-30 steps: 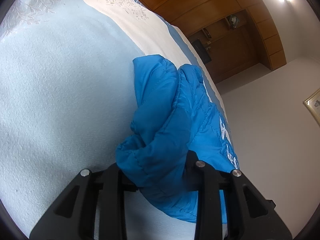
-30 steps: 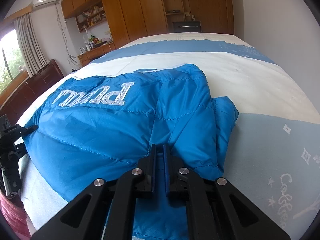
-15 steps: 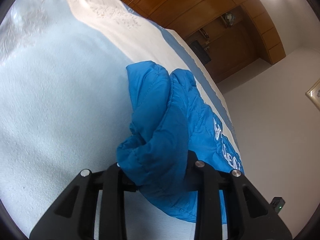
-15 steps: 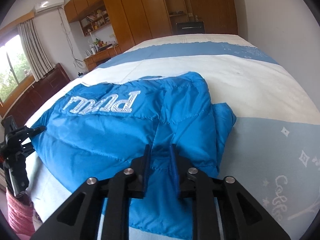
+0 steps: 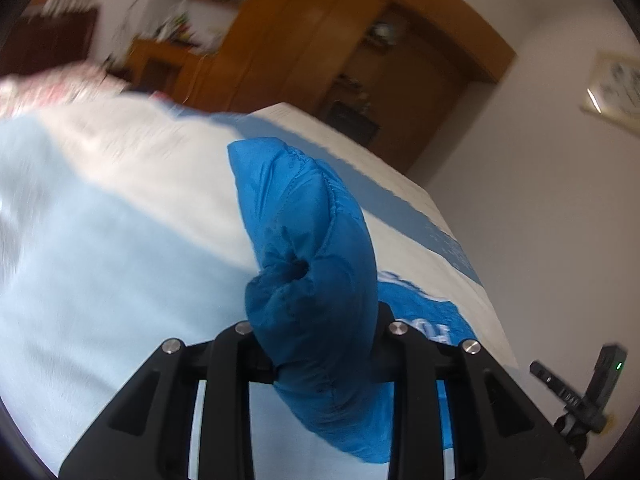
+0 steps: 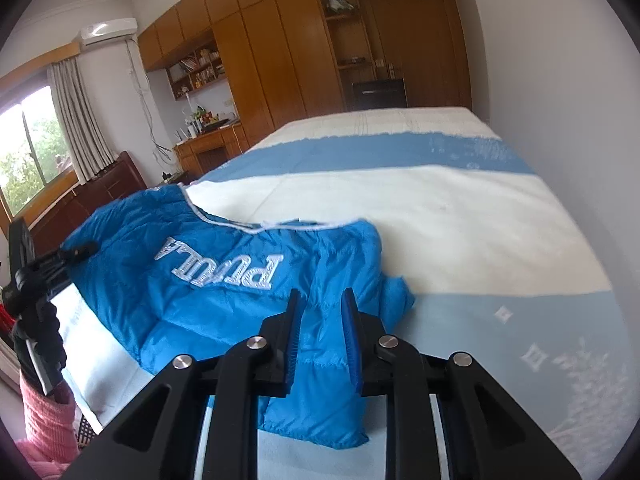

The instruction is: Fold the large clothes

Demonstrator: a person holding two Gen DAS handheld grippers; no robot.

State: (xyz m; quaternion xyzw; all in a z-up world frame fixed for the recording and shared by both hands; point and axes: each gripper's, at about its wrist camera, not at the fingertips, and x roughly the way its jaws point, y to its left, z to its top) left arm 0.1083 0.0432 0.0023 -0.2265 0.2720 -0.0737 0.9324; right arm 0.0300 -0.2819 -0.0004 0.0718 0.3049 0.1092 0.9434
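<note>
A bright blue padded jacket with white lettering lies on the bed, its near side towards me. My left gripper is shut on a thick bunched fold of the jacket and holds it up off the bed. In the right wrist view that gripper shows at the jacket's raised left edge. My right gripper hovers over the jacket's near right part. Its jaws are opening and stand a narrow gap apart. Blue fabric shows between them, and the pads' inner faces stay bare.
The bedspread has pale blue, white and darker blue bands. A white wall runs along the bed's right side. Wooden wardrobes and a desk stand beyond it, with a window at the left. A pink sleeve is at lower left.
Both grippers have risen. The left one rolled and lifted its jacket fold clear of the bed. The right one's jaws went from shut to slightly apart.
</note>
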